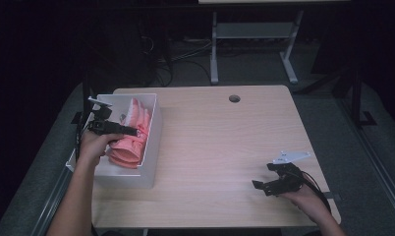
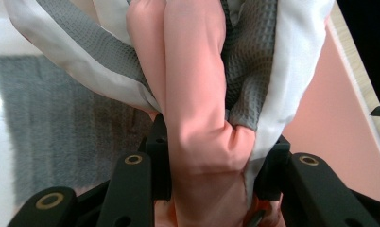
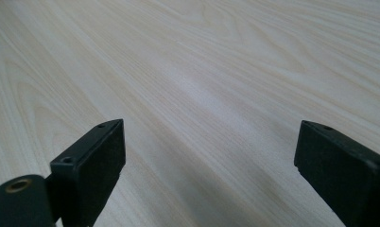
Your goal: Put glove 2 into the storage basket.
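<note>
Left tongs (image 1: 136,132) reaching over a white box (image 1: 154,147) at the left side of the table (image 1: 225,147), closed on a fold of pink cloth (image 2: 197,109). Seen along the left gripper view, black jaws pressed in on either side of a thick salmon-pink fold, with a grey waffle-textured cloth (image 2: 247,71) edged in white bunched against it and rising from the same pinch. Grey fuzzy material (image 2: 60,127) lying behind and to the left in that view, a pale pink surface to the right. In the high view, pink cloth (image 1: 131,142) heaped inside the box, standing up above the rim toward the far end and lying in loose folds toward the near end, the left hand (image 1: 92,147) wrapped round the gripper body at the box's left wall. Right tongs (image 1: 264,179) well apart from the box, near the table's right front corner, held low over bare wood by the right hand (image 1: 303,196). Jaws spread wide in the right gripper view, nothing between them, pale wood grain running off into the distance. Grey three-cornered plate (image 1: 290,157) on top of the right gripper, another on the left one above the box's far corner. A small round hole (image 1: 234,98) near the table's far edge. Beyond the table, a dark floor with cables and the white legs of another frame (image 1: 215,49).
</note>
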Demonstrator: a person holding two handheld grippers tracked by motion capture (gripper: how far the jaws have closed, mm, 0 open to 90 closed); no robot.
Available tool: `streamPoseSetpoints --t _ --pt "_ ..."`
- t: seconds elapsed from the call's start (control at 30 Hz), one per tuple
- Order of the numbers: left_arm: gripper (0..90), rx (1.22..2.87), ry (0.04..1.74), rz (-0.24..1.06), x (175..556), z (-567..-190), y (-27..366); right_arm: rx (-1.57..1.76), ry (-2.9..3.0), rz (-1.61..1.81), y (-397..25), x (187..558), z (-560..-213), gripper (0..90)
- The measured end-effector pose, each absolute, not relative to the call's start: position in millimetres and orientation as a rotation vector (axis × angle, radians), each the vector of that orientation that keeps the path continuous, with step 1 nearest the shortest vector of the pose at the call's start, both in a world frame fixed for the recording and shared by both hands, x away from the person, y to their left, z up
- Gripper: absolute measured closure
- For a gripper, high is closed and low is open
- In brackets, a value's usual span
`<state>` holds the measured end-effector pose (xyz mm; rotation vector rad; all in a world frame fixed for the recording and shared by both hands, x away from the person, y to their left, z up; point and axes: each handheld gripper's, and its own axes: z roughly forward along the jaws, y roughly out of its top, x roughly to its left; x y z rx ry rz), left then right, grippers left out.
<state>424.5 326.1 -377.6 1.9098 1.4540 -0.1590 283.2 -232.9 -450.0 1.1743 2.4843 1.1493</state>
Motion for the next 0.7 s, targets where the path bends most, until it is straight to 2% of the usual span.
streamPoseSetpoints --t 0.57,0.63,0.7 --pt "55.0 1.897 1.482 -0.269 430.2 -417.3 322.7 1.161 2.506 1.131 -231.1 282.5 -451.1 9.2" --pt "50.9 1.913 1.469 -0.256 429.8 -416.4 321.7 1.161 2.507 1.130 -231.0 282.5 -451.0 9.2" --pt "42.3 1.926 1.459 -0.243 429.9 -413.8 321.5 1.159 2.506 1.127 -230.9 282.4 -450.9 9.2"
